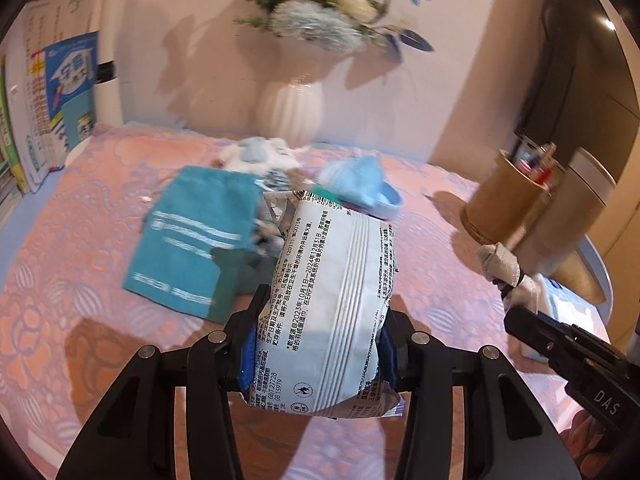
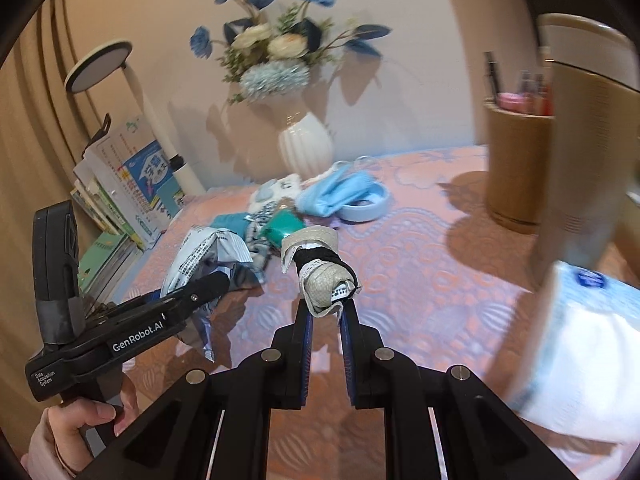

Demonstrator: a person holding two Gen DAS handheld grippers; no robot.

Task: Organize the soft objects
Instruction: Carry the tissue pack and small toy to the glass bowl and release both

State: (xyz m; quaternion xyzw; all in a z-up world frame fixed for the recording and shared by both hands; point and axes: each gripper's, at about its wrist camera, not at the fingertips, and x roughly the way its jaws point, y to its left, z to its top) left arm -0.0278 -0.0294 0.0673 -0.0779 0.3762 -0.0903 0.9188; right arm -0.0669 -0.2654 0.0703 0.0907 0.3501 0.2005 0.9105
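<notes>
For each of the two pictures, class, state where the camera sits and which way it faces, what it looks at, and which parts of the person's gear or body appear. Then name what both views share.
Left wrist: on the left gripper, facing forward-down over its printed packet; right gripper at right.
Right wrist: on the right gripper, behind its rolled socks; left gripper and hand at left.
Shared: white vase, pink tablecloth.

Vase point(image 1: 290, 110) at table's point(image 1: 80, 240) back edge against wall. Pouch point(image 1: 192, 240) in front of it, left of bowl point(image 1: 384, 200). Books point(image 1: 44, 112) far left, pen holder point(image 1: 504, 200) far right. Wipes pack point(image 1: 332, 312) in left gripper point(image 1: 316, 344); rolled cloth point(image 2: 324, 276) in right gripper point(image 2: 326, 312).
</notes>
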